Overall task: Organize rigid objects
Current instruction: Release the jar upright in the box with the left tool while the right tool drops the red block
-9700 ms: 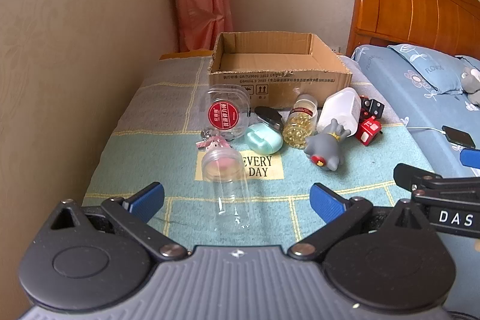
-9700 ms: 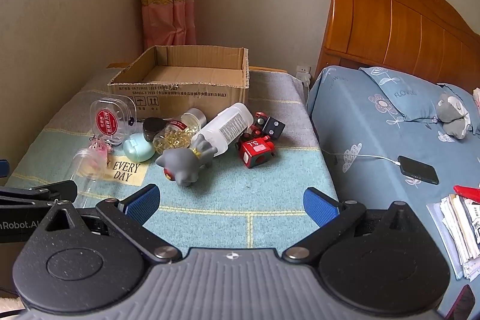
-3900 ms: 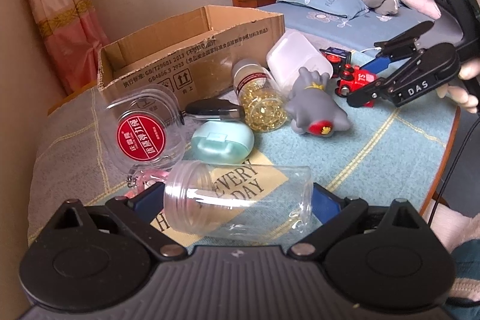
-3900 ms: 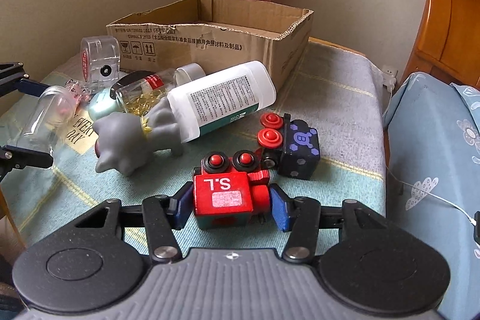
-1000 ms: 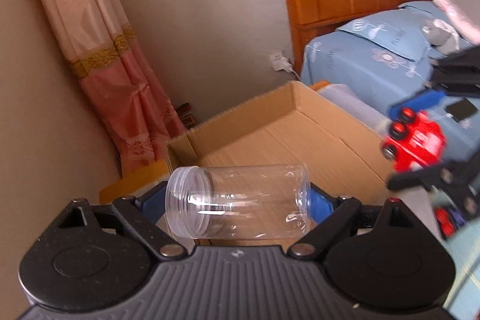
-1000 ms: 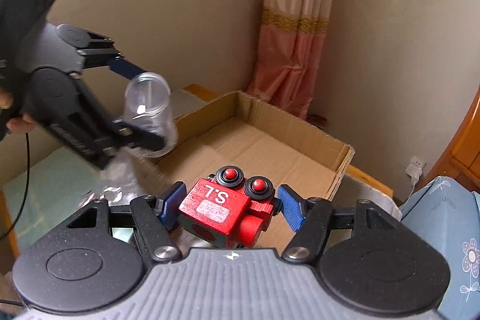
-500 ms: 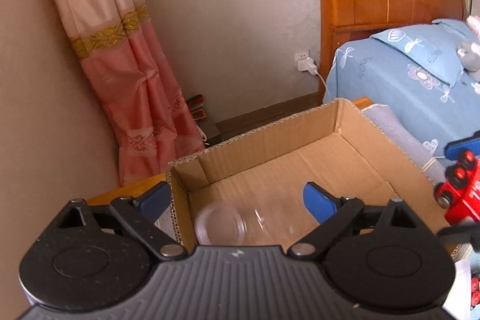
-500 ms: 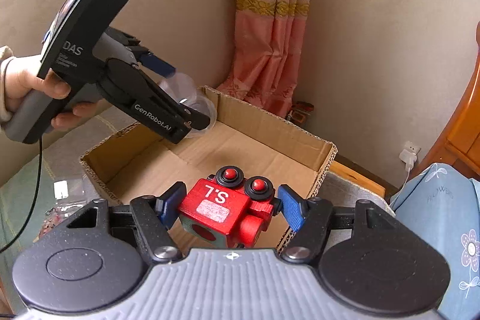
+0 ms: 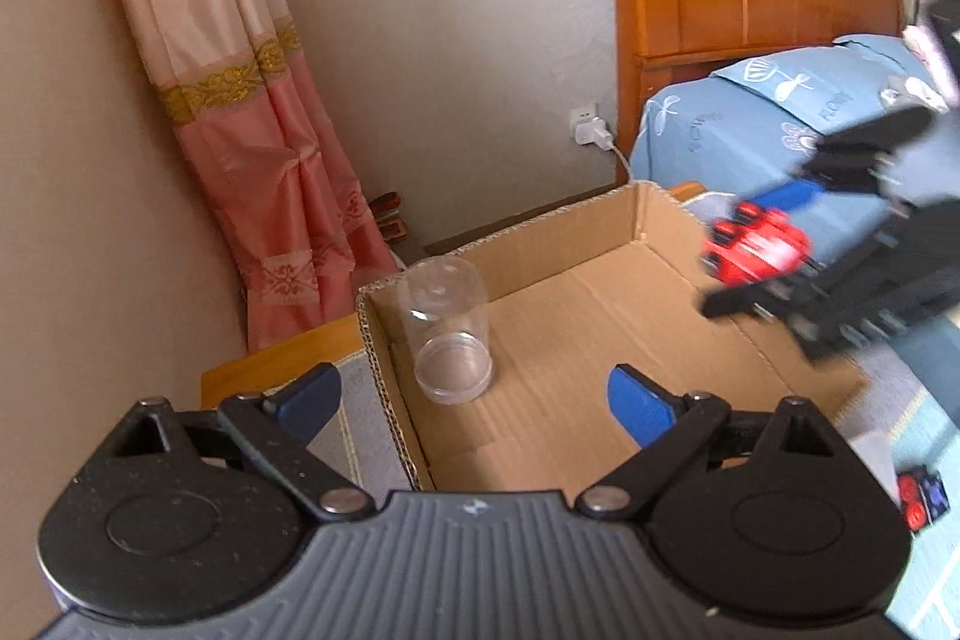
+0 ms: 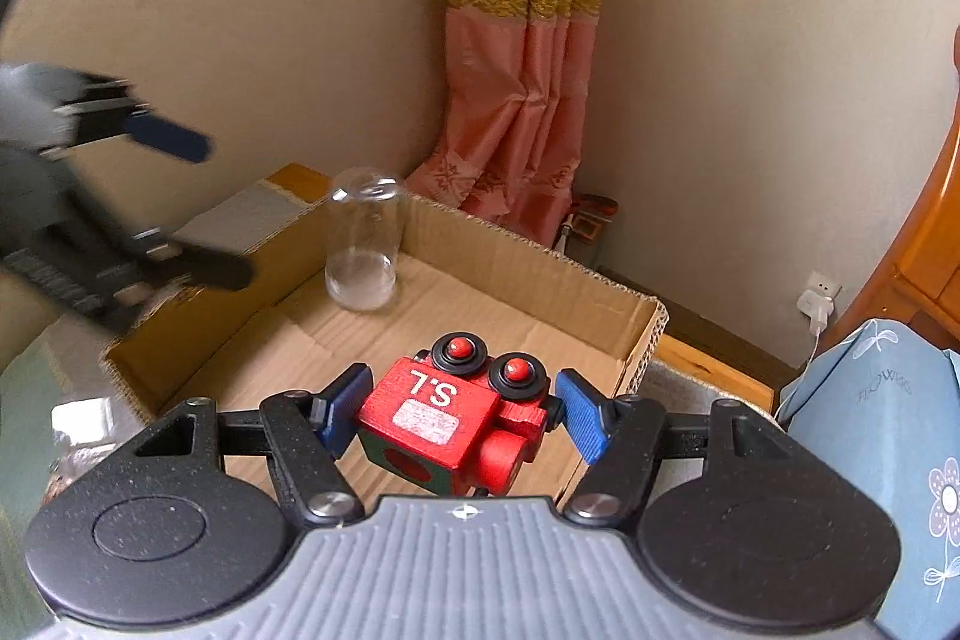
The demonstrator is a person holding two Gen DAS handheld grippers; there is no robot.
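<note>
Each gripper, the left gripper (image 9: 474,394) and the right gripper (image 10: 453,415), is built with a ribbed grey housing flanked by two round black discs. Black linkage arms are pinned with silver screws, and the fingers (image 9: 639,409) are faced with blue pads (image 10: 579,415).

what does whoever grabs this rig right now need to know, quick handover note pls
Left gripper: open, holding nothing, above the near edge of the cardboard box.
Right gripper: shut on the red toy block, held above the box's near right part.
Clear plastic jar: standing mouth-down in the box's far left corner.
Done: jar boxed.
Left: lower and release the red block into the box; another red and dark toy lies outside the box on the right.
</note>
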